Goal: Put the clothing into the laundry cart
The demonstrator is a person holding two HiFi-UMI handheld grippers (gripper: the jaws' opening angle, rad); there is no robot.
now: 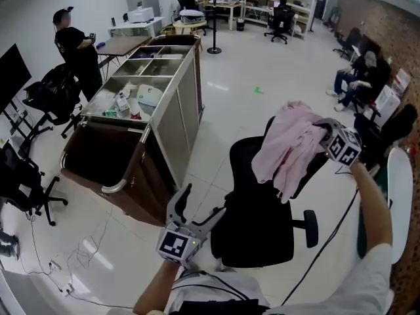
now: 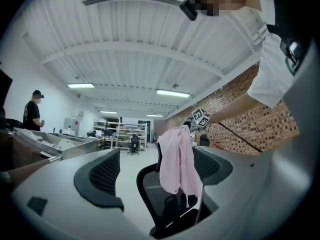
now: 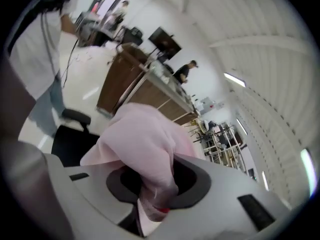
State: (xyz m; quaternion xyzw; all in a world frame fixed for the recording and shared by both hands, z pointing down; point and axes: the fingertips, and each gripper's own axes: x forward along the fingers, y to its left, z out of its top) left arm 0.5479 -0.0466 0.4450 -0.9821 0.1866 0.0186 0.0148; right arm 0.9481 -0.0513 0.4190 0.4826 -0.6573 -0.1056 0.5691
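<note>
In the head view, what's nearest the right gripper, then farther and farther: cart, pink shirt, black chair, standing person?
1. The pink shirt, pinched in the right gripper.
2. The black chair, just below.
3. The cart, off to the left.
4. The standing person, far left, beyond the cart.

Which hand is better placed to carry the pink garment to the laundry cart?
Right. The right gripper is shut on the pink garment above the chair; the left gripper is open and empty.

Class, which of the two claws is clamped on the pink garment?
The right claw, shut on the pink garment at the black office chair; the left claw stands open and empty.
</note>
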